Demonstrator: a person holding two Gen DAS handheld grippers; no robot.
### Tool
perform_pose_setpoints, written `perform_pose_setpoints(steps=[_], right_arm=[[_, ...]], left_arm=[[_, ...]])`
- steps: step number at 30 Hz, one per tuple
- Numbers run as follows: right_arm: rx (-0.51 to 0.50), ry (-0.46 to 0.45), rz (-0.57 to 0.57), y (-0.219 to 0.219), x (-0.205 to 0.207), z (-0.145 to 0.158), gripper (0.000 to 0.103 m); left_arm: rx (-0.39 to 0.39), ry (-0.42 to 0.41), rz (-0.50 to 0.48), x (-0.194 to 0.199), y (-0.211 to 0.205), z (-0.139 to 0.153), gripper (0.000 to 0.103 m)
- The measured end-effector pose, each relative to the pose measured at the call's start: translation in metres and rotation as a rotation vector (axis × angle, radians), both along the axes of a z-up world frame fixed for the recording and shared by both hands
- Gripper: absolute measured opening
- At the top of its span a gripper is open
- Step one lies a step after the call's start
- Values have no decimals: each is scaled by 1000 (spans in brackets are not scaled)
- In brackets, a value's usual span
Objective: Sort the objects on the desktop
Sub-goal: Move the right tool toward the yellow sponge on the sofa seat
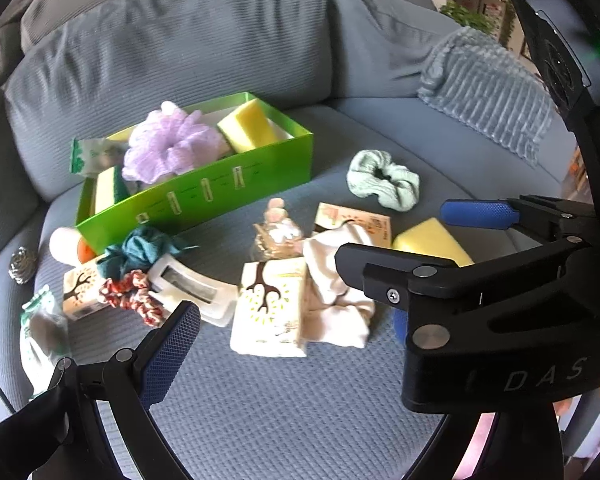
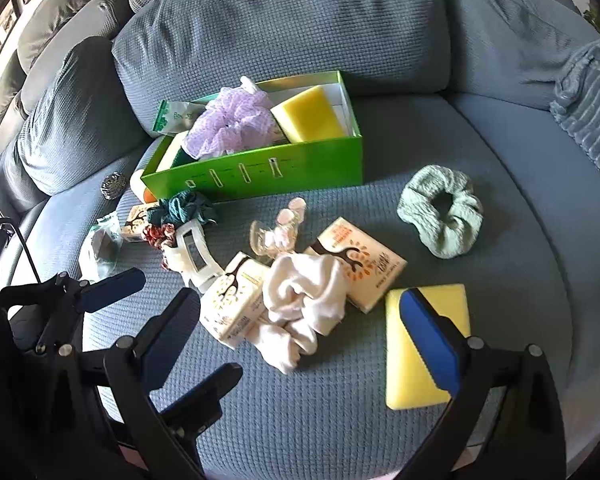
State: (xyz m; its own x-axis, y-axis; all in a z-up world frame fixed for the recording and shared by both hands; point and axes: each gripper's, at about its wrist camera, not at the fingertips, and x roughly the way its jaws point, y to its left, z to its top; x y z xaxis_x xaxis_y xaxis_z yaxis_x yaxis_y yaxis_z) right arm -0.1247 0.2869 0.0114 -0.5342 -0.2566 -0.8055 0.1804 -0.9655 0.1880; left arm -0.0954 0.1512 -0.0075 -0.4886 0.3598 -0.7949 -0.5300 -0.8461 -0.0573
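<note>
While held over the clutter, right gripper (image 2: 300, 340): jaws spread wide, gripping nothing; one blue pad over the loose yellow sponge, the other left of the cream scrunchie.
Left gripper (image 1: 284, 340): fingers far apart, empty, low over the near seat, left of the right gripper.
Surface: grey-blue sofa seat (image 2: 380, 420), back cushions behind.
Green box (image 2: 260, 176): open-topped, at the back of the seat against the cushions.
Inside the box: lilac scrunchie (image 2: 232, 124) in the middle, boxed yellow sponge (image 2: 308, 114) at the right end, tilted; another sponge on edge at the left end.
Loose yellow sponge (image 2: 400, 380): flat on the seat, partly under the right gripper's pad.
Cream scrunchie (image 2: 300, 300): crumpled between two tissue packs (image 2: 356, 264), touching both.
Mint scrunchie (image 2: 440, 212): alone on the right, well apart from the pile.
White hair claw (image 2: 194, 256): just left of the nearer tissue pack.
Clear claw clip (image 2: 276, 232): behind the cream scrunchie, in front of the box.
Teal scrunchie (image 2: 184, 208) and red patterned scrunchie (image 2: 158, 234): bunched by the box's left front corner, touching the white claw.
</note>
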Motion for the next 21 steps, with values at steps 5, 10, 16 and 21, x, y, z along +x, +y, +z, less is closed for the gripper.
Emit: perform_pose_setpoints(steps=[5,10,16,21], right_arm=[[6,-4,-40,17,6,-3,100],[16,-16,-81,35,10,-7,100],[20,-28,-117,53,17,-10,100],[24,-42,-141,66,21,-16,100]], left_arm=[[-2,1,-23,6,14,-2,98],[9,-14,-48,10,31,-6,98],[15,-27,-84,16,50,-9,98],[18,-50,-117,22,64,-14,98]])
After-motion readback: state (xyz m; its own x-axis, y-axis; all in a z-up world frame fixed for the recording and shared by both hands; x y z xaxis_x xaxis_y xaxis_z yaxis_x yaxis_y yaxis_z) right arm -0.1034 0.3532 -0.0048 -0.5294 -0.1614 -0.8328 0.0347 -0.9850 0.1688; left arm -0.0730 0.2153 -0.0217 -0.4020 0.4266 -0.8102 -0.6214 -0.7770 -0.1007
